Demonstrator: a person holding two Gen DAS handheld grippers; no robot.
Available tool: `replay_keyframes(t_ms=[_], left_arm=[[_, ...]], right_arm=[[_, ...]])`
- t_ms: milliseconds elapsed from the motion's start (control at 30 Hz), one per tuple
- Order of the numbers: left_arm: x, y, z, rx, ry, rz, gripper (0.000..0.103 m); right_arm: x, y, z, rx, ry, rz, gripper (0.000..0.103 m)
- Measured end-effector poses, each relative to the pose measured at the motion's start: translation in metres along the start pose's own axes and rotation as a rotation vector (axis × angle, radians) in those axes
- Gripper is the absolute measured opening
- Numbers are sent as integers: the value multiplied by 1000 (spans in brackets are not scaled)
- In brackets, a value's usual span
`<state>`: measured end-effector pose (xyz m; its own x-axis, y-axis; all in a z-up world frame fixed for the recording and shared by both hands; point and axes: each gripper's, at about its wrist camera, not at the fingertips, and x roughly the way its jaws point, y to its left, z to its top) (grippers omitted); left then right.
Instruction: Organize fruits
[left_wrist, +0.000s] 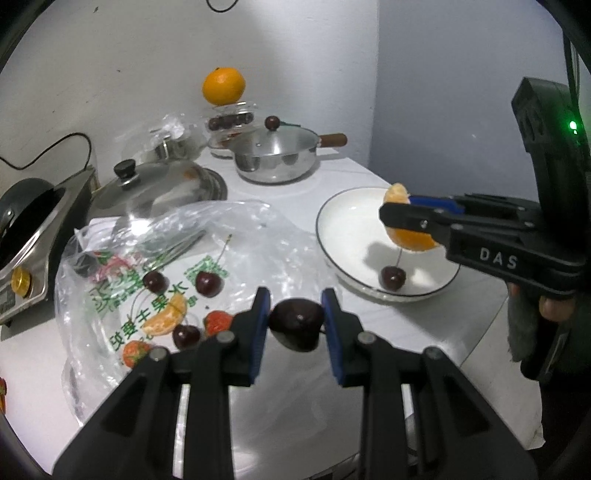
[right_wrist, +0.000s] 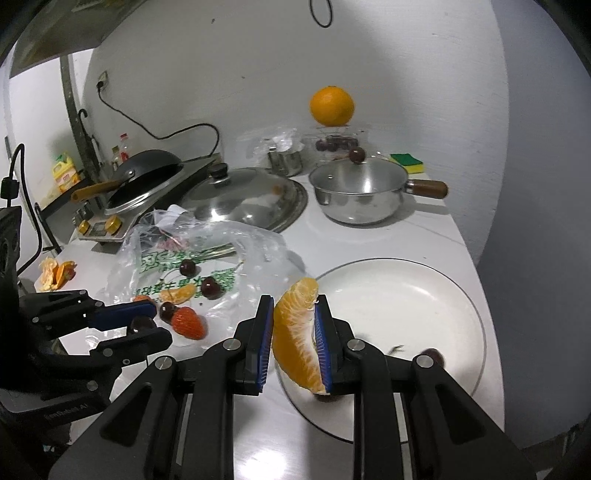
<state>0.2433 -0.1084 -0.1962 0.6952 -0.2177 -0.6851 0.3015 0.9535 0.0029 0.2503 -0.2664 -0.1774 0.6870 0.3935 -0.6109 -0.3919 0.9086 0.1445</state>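
My left gripper is shut on a dark cherry above the table, between the plastic bag and the white plate. One stemmed cherry lies on that plate. My right gripper is shut on a peeled orange segment over the plate's near left rim. On the bag lie loose cherries, an orange segment and strawberries. The right wrist view shows the left gripper with its cherry low on the left.
A lidded steel pot with a wooden handle stands behind the plate. A big glass lid rests beside a stove with a wok. A whole orange sits on a glass jar. Orange peel lies far left; a sponge is at the back.
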Motion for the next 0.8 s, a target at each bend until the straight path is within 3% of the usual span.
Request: replay_keyframes(t_ms=[800], left_arm=[[36, -41, 22, 43, 27, -32, 29]], right_arm=[[-6, -68, -14, 85, 6, -48, 23]])
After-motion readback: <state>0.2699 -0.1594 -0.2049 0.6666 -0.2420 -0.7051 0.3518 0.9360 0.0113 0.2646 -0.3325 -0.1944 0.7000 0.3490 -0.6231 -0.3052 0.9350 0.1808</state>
